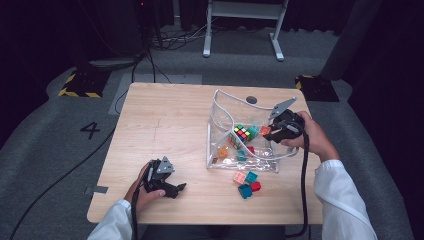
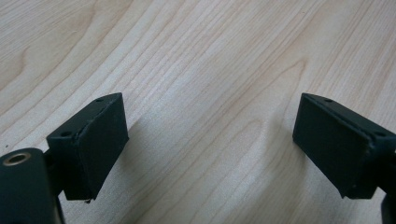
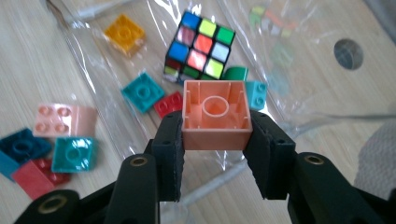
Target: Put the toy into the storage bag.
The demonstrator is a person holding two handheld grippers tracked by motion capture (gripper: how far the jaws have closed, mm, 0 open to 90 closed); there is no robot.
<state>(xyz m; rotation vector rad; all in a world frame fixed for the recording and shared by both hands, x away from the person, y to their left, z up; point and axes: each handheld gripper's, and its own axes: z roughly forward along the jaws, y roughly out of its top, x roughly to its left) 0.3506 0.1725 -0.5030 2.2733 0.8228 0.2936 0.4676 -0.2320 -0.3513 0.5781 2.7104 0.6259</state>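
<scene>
The right gripper clamps an orange brick by its flat side walls, above the clear pouch. The brick is light, rigid and smooth; grip squarely. The left gripper rests wide open.

Bare table is lying open across the whole left half. On the right, a clear plastic bag is standing open-mouthed, crowded by a puzzle cube and blocks; loose blocks are cluttering its near side.
</scene>
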